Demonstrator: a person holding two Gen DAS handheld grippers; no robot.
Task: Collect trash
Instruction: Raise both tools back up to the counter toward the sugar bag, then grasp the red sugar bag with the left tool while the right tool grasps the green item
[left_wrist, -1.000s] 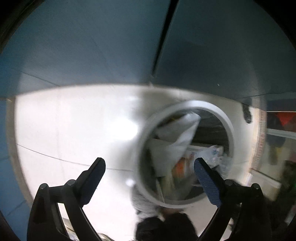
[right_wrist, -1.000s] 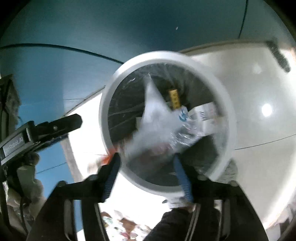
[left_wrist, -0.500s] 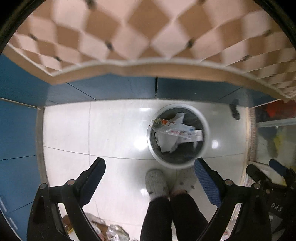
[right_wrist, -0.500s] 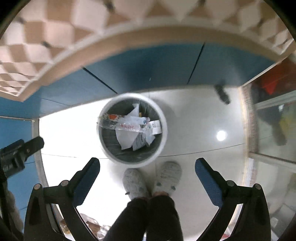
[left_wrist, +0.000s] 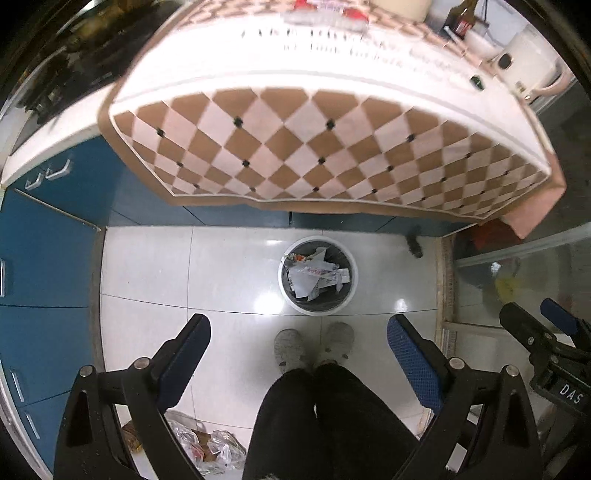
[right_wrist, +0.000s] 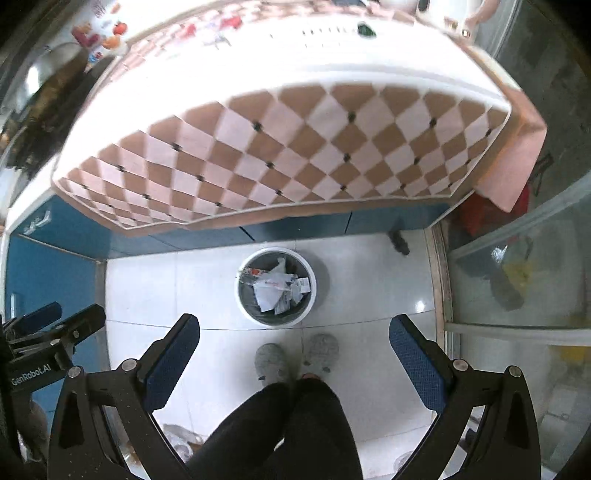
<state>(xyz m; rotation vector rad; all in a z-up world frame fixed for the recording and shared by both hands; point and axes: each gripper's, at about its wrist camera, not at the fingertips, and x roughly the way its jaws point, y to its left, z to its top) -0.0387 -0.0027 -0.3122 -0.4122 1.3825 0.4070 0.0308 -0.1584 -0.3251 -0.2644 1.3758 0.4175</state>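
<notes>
White floor tiles (left_wrist: 229, 273) hold a bin (left_wrist: 350, 291) of trash (left_wrist: 314, 275). Both the left gripper (left_wrist: 298, 354) and right gripper (right_wrist: 294, 349) gape empty. Only the left view shows bags (left_wrist: 207, 448) clearly.

White floor tiles (left_wrist: 229, 280) lie open around the trash bin (left_wrist: 351, 291), whose mouth is uncovered from above. The checkered tablecloth (left_wrist: 314, 147) overhangs just behind it. The person's slippers (left_wrist: 290, 349) stand near its front, blue cabinets (left_wrist: 44, 258) wall the left.
</notes>
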